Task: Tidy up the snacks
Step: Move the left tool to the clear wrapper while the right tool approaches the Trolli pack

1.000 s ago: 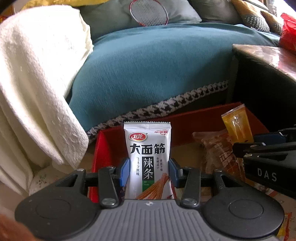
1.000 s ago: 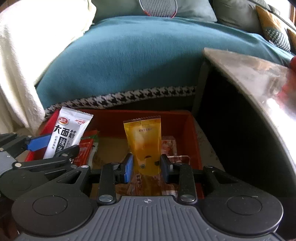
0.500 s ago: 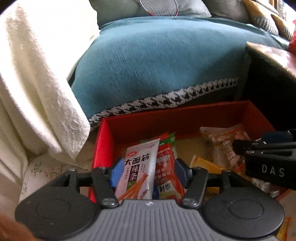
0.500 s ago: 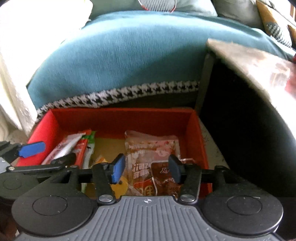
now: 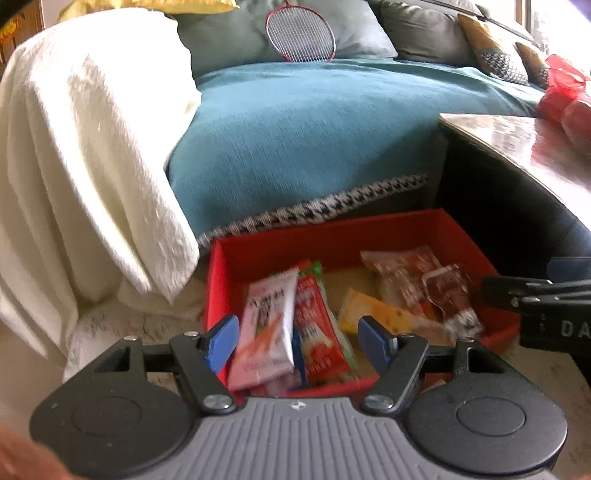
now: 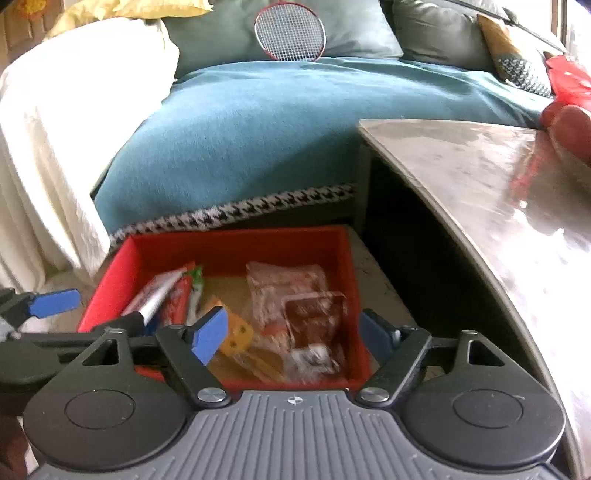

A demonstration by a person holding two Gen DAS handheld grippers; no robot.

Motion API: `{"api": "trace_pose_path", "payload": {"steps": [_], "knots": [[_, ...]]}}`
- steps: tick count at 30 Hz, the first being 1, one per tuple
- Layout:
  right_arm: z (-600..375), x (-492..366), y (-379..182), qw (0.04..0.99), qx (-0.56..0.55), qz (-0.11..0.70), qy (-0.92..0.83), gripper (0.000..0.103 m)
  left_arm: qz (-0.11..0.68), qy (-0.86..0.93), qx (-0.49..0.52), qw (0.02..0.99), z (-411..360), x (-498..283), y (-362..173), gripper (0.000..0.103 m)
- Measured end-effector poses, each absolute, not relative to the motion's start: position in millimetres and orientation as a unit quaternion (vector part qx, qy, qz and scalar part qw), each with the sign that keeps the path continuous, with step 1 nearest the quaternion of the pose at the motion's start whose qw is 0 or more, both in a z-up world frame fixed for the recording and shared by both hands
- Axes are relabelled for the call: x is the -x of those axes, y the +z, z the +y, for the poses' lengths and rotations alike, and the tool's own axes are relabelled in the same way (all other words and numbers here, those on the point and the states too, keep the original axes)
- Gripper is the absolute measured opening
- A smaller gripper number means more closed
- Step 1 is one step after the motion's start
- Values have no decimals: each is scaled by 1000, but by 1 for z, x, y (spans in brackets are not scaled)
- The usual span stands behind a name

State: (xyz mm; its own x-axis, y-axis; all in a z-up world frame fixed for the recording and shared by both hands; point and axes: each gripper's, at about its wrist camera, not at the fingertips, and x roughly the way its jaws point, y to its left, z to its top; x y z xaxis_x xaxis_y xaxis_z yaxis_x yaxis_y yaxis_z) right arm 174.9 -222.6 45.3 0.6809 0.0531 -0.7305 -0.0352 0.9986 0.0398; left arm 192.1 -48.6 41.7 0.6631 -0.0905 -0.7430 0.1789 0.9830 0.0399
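A red box (image 5: 332,240) sits on the floor in front of the sofa; it also shows in the right wrist view (image 6: 236,243). In it lie a white snack packet (image 5: 269,325), a red packet (image 5: 314,325), a yellow packet (image 5: 373,314) and clear brown packets (image 5: 424,284). My left gripper (image 5: 299,339) is open and empty above the box's near left part. My right gripper (image 6: 291,332) is open and empty above the near edge, over the yellow packet (image 6: 236,332) and clear packets (image 6: 299,295).
A teal-covered sofa (image 5: 332,129) stands behind the box, with a white blanket (image 5: 85,155) at the left and a badminton racket (image 5: 299,33) on top. A table (image 6: 498,192) with a red bag (image 6: 569,96) overhangs at the right.
Both grippers have opened and let go: the white packet and the yellow packet now lie in the box. Both grippers have pulled back and up from the box.
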Motion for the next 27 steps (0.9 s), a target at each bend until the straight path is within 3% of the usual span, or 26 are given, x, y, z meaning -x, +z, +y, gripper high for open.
{"api": "trace_pose_path", "payload": {"steps": [18,27], "knots": [[-256,-116,18,896,-21,444,3,87,429,-108,-74,894,-61,-140,34,66],[-261,-122,1,883,-23,468,-2,88,499,-131,-4,857,-68,-147,3,66]]}}
